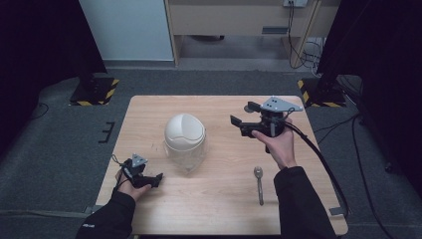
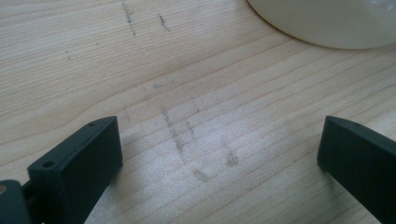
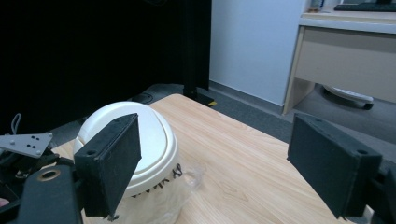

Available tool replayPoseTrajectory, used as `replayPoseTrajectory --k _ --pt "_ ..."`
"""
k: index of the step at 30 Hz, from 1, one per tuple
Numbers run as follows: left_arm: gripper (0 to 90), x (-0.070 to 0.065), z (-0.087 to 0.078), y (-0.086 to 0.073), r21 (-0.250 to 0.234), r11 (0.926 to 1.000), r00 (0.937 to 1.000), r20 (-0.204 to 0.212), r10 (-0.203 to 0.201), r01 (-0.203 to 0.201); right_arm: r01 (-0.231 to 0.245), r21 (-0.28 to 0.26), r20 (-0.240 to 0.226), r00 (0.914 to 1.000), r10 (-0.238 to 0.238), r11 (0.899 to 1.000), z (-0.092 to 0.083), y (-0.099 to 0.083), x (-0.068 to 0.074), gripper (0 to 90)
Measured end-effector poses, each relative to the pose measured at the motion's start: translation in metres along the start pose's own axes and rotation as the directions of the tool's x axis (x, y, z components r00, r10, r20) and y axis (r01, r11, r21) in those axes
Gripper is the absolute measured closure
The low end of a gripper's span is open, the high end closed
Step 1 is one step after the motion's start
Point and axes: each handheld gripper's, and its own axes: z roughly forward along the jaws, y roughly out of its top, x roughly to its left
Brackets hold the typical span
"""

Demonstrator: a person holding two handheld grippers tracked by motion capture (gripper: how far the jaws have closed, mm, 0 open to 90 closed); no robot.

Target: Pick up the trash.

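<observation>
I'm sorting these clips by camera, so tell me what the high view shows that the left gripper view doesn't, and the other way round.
High view alone: the spoon lying near the right forearm, the right claw open and raised beside the white domed container, and both hands. Left gripper view alone: close-up grey scuff marks on the wood between its own open jaws. Both share the wooden table, the container's edge and the left claw.

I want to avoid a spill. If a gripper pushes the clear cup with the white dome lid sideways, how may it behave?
The clear cup looks thin-walled, so it probably flexes under a squeeze. Its white dome lid is wider than the cup below, so a high push may tip it. On the smooth wooden table a low push would likely slide it.
</observation>
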Motion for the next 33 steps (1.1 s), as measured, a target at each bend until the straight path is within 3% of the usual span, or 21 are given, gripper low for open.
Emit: replayPoseTrajectory --k 15,18,33 --pt "0.0 0.000 0.000 0.000 0.000 1.0000 1.0000 0.000 0.000 0.000 0.035 -0.015 -0.054 0.9979 -0.036 0.999 0.026 0.019 0.019 17.7" --pt "0.0 0.000 0.000 0.000 0.000 1.0000 1.0000 0.001 0.001 -0.001 0.040 -0.016 -0.077 0.9962 -0.041 0.999 0.036 0.020 0.028 17.7" --pt "0.0 0.000 0.000 0.000 0.000 1.0000 1.0000 0.001 0.001 -0.001 0.018 0.027 -0.142 0.9897 -0.014 0.999 0.071 -0.004 0.053 18.5"
